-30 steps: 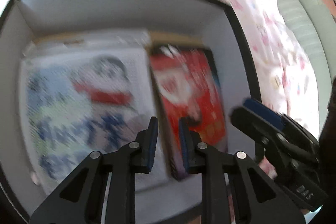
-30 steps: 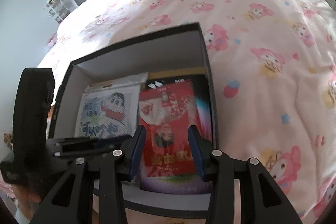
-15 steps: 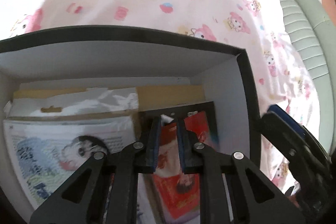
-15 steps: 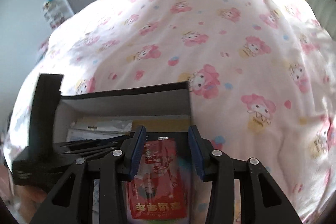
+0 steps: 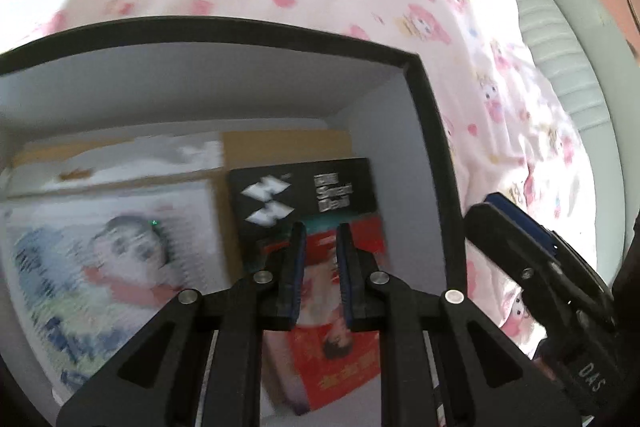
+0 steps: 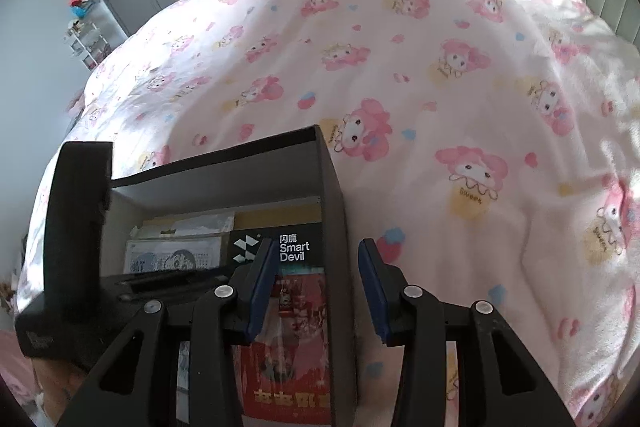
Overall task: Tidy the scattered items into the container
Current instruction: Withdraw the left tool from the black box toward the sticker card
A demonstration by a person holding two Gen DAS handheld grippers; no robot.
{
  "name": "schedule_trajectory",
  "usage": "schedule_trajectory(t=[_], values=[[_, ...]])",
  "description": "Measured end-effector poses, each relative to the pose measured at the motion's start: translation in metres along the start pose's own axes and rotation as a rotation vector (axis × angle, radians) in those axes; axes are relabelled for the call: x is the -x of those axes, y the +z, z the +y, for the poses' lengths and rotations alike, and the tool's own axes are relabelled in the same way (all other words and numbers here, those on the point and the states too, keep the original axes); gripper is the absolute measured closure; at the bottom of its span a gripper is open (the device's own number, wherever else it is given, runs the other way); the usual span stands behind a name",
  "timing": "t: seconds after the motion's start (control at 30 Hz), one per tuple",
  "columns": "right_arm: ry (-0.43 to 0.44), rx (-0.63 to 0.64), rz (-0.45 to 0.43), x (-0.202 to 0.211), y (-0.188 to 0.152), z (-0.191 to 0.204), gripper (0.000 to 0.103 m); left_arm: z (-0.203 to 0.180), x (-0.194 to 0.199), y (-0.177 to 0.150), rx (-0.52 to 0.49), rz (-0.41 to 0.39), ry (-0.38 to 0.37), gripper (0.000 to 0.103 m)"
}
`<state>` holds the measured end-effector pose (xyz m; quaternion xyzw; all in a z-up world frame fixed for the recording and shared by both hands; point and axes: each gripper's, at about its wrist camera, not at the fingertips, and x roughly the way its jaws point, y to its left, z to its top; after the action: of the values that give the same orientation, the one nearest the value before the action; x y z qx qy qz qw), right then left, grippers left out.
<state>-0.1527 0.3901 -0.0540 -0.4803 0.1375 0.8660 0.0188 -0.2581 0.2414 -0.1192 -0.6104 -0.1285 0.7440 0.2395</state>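
- Though blurred in the left view, red packet (image 5: 340, 359) lying flat inside black box (image 5: 434, 163), atop black Smart Devil carton (image 6: 294, 247), beside cartoon booklet (image 5: 100, 263).
- Probably light, thin, glossy, bendy; best pinched at an exposed edge.
- Left tool (image 5: 320, 271) nearly pressed together, empty, above the packet.
- Right tool (image 6: 316, 287) slightly spread, empty, over the box wall on the bed (image 6: 440, 67).

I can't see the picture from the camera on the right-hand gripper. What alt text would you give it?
A black box with white inner walls sits on a pink cartoon-print bedspread, holding a red printed packet, a black Smart Devil package and a cartoon booklet. The right gripper hovers empty above the box's right wall, and the left gripper reaches in from the left.
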Motion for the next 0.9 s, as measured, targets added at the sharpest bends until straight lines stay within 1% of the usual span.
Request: schedule_trajectory(t=[0.1,0.2,0.3,0.37,0.4,0.47,0.5,0.67,0.73,0.77,0.9], values=[[0.018,0.021,-0.026,0.009,-0.007,0.009,0.065,0.008,0.022,-0.021,0.014,-0.031,-0.027,0.089],[0.047,0.019,-0.023,0.016,-0.022,0.018,0.065,0.005,0.046,-0.044,-0.017,-0.08,0.004,0.089],[0.076,0.022,-0.013,0.024,-0.039,0.031,0.065,-0.004,0.074,-0.066,-0.052,-0.132,0.009,0.088],[0.079,0.042,-0.029,0.037,-0.049,0.044,0.065,-0.009,0.087,-0.077,-0.071,-0.163,0.044,0.087],[0.064,0.051,-0.045,0.043,-0.052,0.049,0.065,-0.011,0.094,-0.083,-0.085,-0.178,0.061,0.087],[0.047,0.085,-0.086,0.061,-0.061,0.06,0.065,-0.016,0.109,-0.099,-0.118,-0.195,0.105,0.087],[0.053,0.09,-0.095,0.068,-0.065,0.064,0.065,-0.017,0.115,-0.104,-0.128,-0.205,0.113,0.087],[0.12,0.079,-0.111,0.099,-0.087,0.084,0.065,-0.013,0.151,-0.139,-0.157,-0.246,0.109,0.087],[0.122,0.099,-0.111,0.109,-0.097,0.096,0.065,-0.008,0.164,-0.155,-0.155,-0.258,0.117,0.087],[0.117,0.11,-0.113,0.114,-0.101,0.102,0.064,-0.009,0.163,-0.152,-0.151,-0.261,0.122,0.087],[0.11,0.152,-0.101,0.124,-0.12,0.129,0.064,0.006,0.174,-0.169,-0.137,-0.263,0.142,0.087]])
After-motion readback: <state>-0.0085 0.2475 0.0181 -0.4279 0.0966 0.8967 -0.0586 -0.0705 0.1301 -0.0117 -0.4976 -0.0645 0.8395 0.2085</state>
